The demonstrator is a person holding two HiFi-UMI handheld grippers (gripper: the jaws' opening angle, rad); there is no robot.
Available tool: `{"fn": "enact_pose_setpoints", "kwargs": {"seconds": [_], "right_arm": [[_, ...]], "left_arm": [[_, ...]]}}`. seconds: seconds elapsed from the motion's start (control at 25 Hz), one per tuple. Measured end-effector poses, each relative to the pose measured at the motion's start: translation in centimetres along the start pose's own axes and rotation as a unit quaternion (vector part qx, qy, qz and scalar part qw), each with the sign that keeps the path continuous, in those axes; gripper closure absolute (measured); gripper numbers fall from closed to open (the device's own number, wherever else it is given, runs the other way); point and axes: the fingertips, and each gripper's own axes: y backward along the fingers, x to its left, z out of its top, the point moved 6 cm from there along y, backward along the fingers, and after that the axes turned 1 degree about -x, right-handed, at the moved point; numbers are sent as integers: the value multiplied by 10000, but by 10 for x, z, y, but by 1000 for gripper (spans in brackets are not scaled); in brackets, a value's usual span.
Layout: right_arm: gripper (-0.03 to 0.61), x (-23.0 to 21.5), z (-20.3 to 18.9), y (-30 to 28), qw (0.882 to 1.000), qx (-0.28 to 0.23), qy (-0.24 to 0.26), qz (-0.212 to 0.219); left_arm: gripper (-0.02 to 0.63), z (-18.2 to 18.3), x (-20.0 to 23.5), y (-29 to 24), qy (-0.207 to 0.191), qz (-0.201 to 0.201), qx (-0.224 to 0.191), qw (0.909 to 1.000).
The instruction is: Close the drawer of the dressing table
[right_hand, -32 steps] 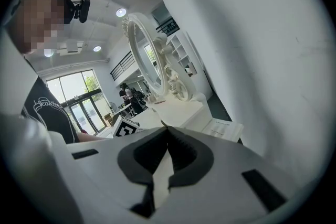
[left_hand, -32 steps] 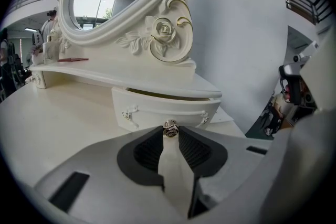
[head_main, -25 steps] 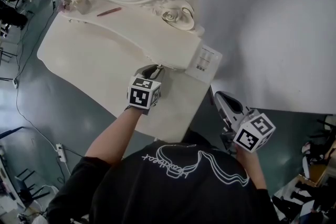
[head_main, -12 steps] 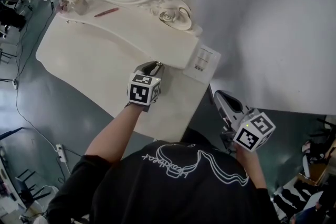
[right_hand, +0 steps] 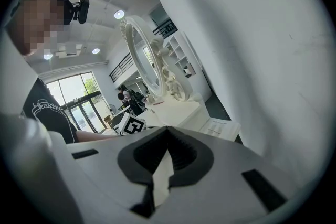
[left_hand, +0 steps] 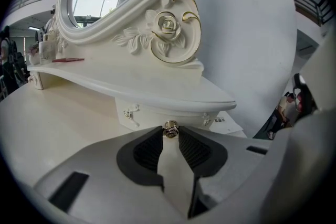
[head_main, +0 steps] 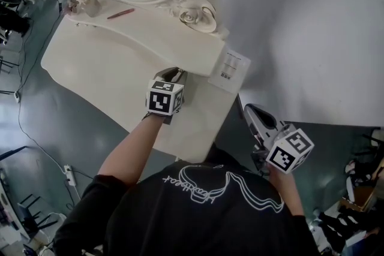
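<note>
1. My left gripper [head_main: 176, 74] is clamped on the small metal knob [left_hand: 169, 129] of the drawer [left_hand: 157, 113], which sits under the raised shelf [left_hand: 152, 85] of the dressing table [head_main: 102, 63].
2. The drawer looks nearly in, though I can't be sure.
3. My right gripper [right_hand: 168, 129] is off the table's side, jaws together and empty.

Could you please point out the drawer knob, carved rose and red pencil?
drawer knob [left_hand: 169, 131]: left gripper view, metal face.
carved rose [left_hand: 167, 23]: left gripper view, its centre.
red pencil [head_main: 123, 13]: head view, mid-shaft.

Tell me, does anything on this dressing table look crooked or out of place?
Only the printed sheet at the dressing table's right corner: it lies askew and seems to overhang the edge. The left tongs simply grip the drawer knob.
</note>
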Motion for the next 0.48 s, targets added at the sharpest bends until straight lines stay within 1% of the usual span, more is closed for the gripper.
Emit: {"fn": "enact_pose_setpoints", "kwargs": {"seconds": [0.08, 0.16, 0.32, 0.48], "right_arm": [[574, 3, -1, 2, 10000, -7, 4, 2], [574, 6, -1, 4, 10000, -19, 21, 7], [574, 16, -2, 8, 9999, -62, 92, 43], [574, 29, -1, 14, 9998, -106, 133, 74]], "left_arm": [[518, 0, 0, 0, -46, 11, -6, 10000], [502, 0, 1, 3, -70, 22, -8, 10000], [488, 0, 0, 20, -60, -24, -50, 10000], [488, 3, -6, 50, 49, -238, -184, 9995]]}}
